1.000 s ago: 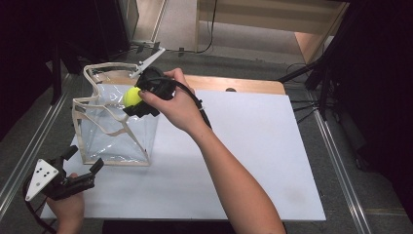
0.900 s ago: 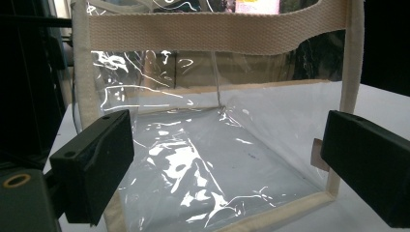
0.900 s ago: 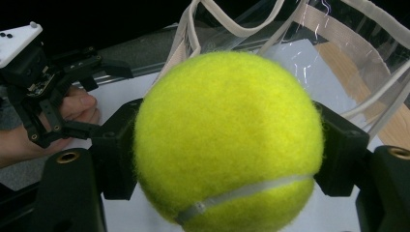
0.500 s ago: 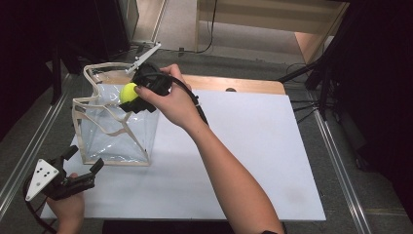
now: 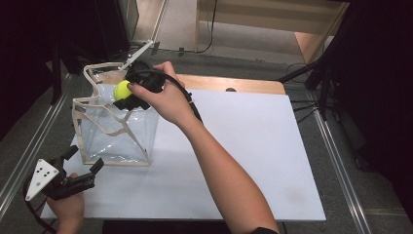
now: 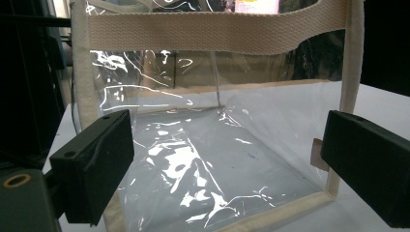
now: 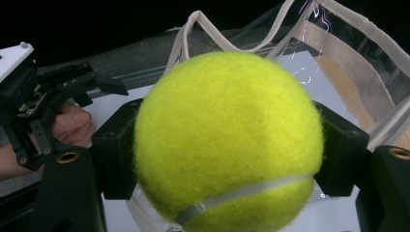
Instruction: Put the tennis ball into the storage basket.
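A yellow-green tennis ball (image 5: 122, 90) (image 7: 227, 140) sits between the black jaws of my right gripper (image 5: 124, 95) (image 7: 227, 154), which is shut on it. The ball hangs over the open top of a clear plastic bag (image 5: 114, 131) (image 6: 217, 159) with beige webbing trim and loose handles (image 7: 203, 29). The bag stands upright on the left part of the white table (image 5: 253, 146) and nothing lies inside it. My left gripper (image 5: 84, 159) (image 6: 227, 130) (image 7: 96, 82) is held near the table's front left corner. It is open, facing the bag's near side without touching it.
A wooden strip (image 5: 234, 84) runs along the table's far edge. A metal rail (image 5: 29, 146) lies on the floor to the left, with dark stands and cables (image 5: 311, 92) at the right. The white surface right of the bag is bare.
The right gripper has carried the ball a little to the left, further over the bag's opening. The left gripper has stayed where it was.
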Tool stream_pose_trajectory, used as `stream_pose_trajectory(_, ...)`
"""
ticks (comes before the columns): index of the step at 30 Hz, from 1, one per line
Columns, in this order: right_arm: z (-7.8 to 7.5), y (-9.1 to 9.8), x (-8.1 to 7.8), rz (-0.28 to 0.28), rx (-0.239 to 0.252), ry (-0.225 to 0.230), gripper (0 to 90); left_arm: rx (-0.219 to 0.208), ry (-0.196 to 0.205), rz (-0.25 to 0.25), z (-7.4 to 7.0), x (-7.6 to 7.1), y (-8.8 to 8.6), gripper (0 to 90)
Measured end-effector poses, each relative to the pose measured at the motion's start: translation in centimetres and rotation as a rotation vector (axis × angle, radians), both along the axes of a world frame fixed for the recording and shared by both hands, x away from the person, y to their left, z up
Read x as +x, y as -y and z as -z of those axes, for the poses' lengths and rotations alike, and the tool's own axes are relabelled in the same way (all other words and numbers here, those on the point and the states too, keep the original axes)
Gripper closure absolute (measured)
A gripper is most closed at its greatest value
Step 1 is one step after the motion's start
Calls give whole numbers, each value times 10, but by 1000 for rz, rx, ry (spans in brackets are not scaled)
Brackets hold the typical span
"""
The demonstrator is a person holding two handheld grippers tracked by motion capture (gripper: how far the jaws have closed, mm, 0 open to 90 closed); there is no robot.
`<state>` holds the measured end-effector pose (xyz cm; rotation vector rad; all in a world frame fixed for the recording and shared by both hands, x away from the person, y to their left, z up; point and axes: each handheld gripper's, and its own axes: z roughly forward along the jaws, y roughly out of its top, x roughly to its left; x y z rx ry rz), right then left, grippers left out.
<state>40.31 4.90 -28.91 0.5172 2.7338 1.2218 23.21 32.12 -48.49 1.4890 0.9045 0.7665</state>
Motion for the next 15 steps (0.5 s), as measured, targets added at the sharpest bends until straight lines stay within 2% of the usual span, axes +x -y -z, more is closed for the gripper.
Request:
stream_pose_trajectory(12, 0, -22, 10, -14, -29, -4, 242, -15, -1, -2, 0, 0, 0, 54)
stream_pose_trajectory(15, 2, -25, 11, -16, -33, -11, 242, -6, 1, 0, 0, 0, 0, 54)
